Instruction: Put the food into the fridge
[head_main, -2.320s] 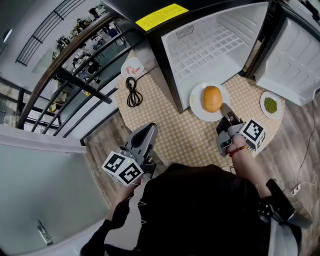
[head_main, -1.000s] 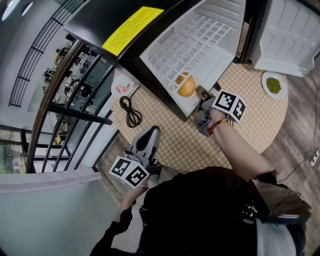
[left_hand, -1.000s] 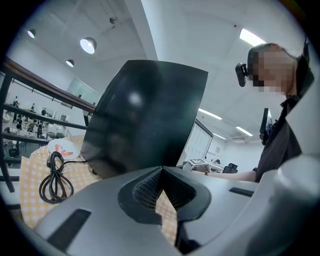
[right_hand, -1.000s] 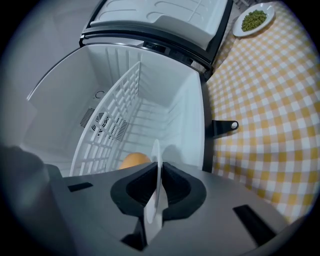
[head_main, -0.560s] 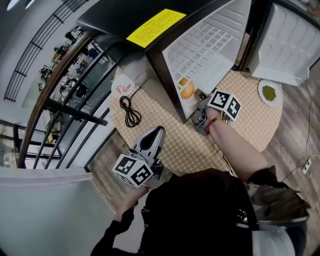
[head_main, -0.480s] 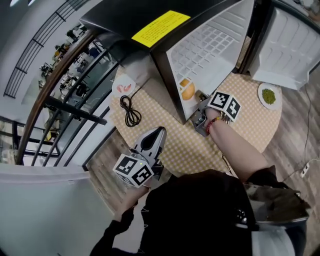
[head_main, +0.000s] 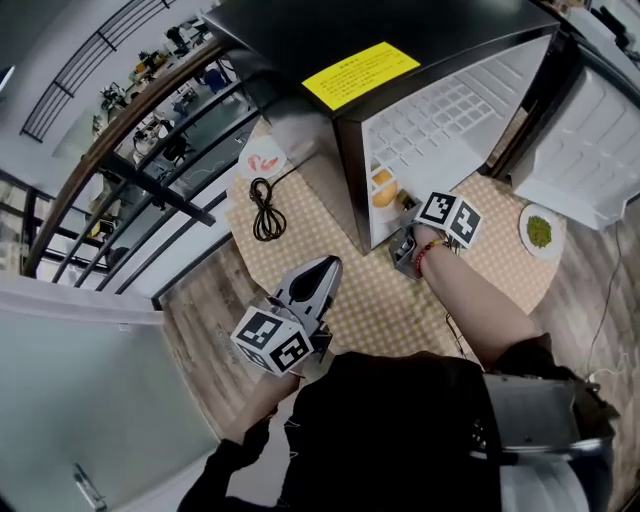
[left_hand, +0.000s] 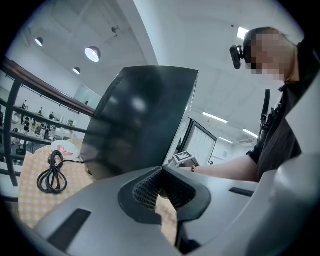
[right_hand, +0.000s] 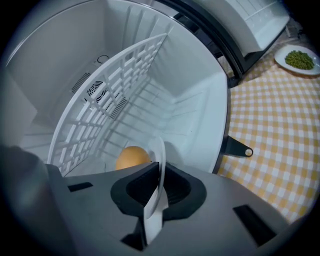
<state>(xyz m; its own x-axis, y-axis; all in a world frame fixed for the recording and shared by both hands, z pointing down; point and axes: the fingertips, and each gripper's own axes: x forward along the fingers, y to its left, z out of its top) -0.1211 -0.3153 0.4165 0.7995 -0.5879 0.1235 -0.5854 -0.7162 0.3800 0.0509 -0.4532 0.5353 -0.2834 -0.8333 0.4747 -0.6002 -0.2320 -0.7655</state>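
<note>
The right gripper (right_hand: 157, 189) is clenched on the rim of a white plate (right_hand: 159, 162), which stands edge-on between its jaws. On the plate sits the round food (right_hand: 131, 157), smooth and orange-brown. It is inside the white fridge (right_hand: 196, 114), near the wire shelf (right_hand: 114, 100). The left gripper (left_hand: 161, 186) is closed with nothing in it, over the checked desk (head_main: 372, 300).

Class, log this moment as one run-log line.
right hand-held gripper: shut on plate, orange food inside fridge | left hand-held gripper: shut, empty | plate of greens: on table
</note>
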